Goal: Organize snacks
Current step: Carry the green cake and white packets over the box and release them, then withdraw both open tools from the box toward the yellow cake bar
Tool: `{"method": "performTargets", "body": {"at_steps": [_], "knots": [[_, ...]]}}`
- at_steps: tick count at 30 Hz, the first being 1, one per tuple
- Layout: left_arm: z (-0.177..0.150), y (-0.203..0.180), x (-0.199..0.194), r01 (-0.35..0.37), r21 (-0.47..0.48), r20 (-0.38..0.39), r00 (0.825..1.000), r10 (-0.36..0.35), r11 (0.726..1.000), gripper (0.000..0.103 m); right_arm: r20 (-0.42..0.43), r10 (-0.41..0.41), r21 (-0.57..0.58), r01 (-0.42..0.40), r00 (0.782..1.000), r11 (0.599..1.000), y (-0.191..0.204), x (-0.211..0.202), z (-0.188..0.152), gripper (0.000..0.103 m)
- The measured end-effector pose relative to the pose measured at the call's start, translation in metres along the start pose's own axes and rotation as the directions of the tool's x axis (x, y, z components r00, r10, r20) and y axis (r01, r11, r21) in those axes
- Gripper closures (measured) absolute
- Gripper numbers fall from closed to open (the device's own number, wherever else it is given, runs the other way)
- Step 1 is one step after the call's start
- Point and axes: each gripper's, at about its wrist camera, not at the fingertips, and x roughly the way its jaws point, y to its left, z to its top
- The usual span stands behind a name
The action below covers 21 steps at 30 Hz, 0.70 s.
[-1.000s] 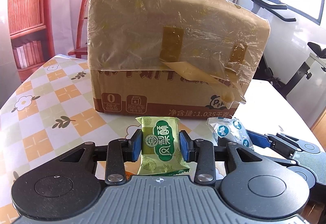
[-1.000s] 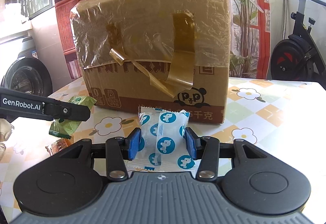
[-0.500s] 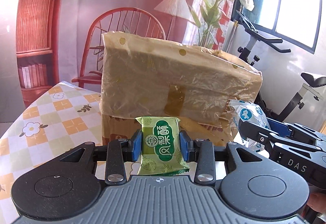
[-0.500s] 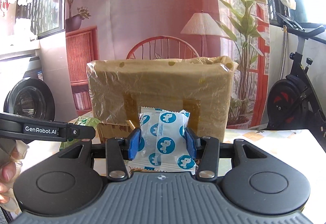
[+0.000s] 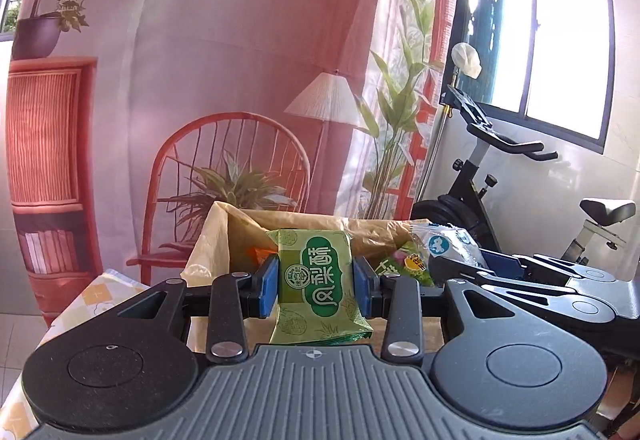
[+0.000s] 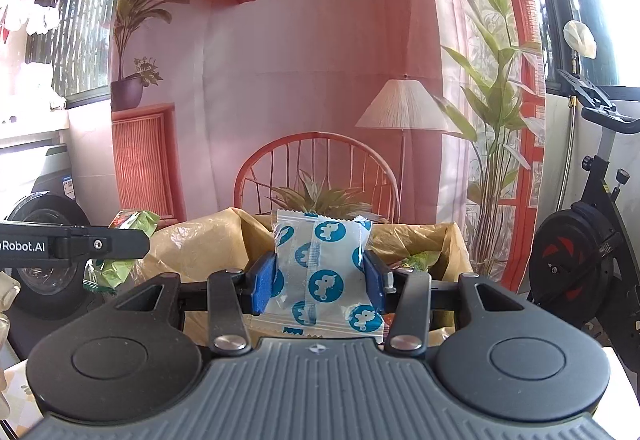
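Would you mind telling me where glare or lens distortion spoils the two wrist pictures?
Left wrist view: the window at upper right is blown out white, and straight edges bow near the rim; the green snack packet stays sharp. Right wrist view: glare washes out the top right corner; the blue-and-white packet reads clearly.

The green snack packet (image 5: 316, 280) is showing a glossy plastic film, crinkling at its lower edge. The white packet with blue dots (image 6: 324, 276) is gleaming too, smooth film with a crimped top seam. Blue fingers (image 5: 267, 286) are looking matt and rubbery against matt black plastic. The box's liner (image 6: 192, 240) is shining as thin, wrinkled, yellowish plastic.
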Motion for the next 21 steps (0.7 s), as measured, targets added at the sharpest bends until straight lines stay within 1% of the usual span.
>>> {"method": "performTargets", "body": {"at_steps": [3, 6, 10, 13, 14, 15, 17, 19, 21], "knots": [[0.012, -0.002, 0.023, -0.013, 0.037, -0.016, 1.000, 0.014, 0.999, 0.063, -0.043, -0.009, 0.020, 0.010, 0.999, 1.000, -0.003, 0.022, 0.007, 0.055], [0.022, 0.002, 0.048, -0.018, 0.037, -0.043, 0.999, 0.020, 0.999, 0.063, -0.079, -0.013, 0.021, 0.015, 0.997, 1.000, -0.005, 0.039, 0.008, 0.055], [0.025, 0.007, 0.068, -0.029, 0.031, -0.072, 0.997, 0.031, 0.999, 0.062, -0.121, -0.026, 0.039, 0.031, 0.992, 0.999, -0.009, 0.055, 0.006, 0.054], [0.023, 0.014, 0.069, -0.021, -0.008, -0.078, 0.997, 0.020, 1.000, 0.056, -0.133, -0.026, 0.050, 0.033, 0.991, 0.998, -0.010, 0.056, 0.006, 0.050], [0.021, 0.015, 0.067, -0.018, -0.010, -0.074, 0.997, 0.018, 1.000, 0.051, -0.132, -0.020, 0.047, 0.026, 0.991, 0.999, -0.009, 0.054, 0.007, 0.048], [0.020, 0.017, 0.064, -0.016, -0.007, -0.069, 0.997, 0.015, 1.000, 0.050, -0.127, -0.017, 0.040, 0.022, 0.992, 0.999, -0.008, 0.051, 0.008, 0.043], [0.019, 0.017, 0.060, -0.021, 0.009, -0.077, 0.997, 0.022, 1.000, 0.050, -0.115, -0.018, 0.022, 0.021, 0.993, 1.000, -0.006, 0.046, 0.010, 0.039], [0.018, 0.018, 0.054, -0.021, 0.017, -0.078, 0.997, 0.022, 1.000, 0.048, -0.113, -0.014, 0.027, 0.017, 0.994, 0.999, -0.004, 0.042, 0.013, 0.038], [0.018, 0.019, 0.045, -0.017, 0.021, -0.073, 0.997, 0.018, 1.000, 0.045, -0.114, -0.009, 0.037, 0.014, 0.993, 0.999, -0.002, 0.036, 0.013, 0.035]]}}
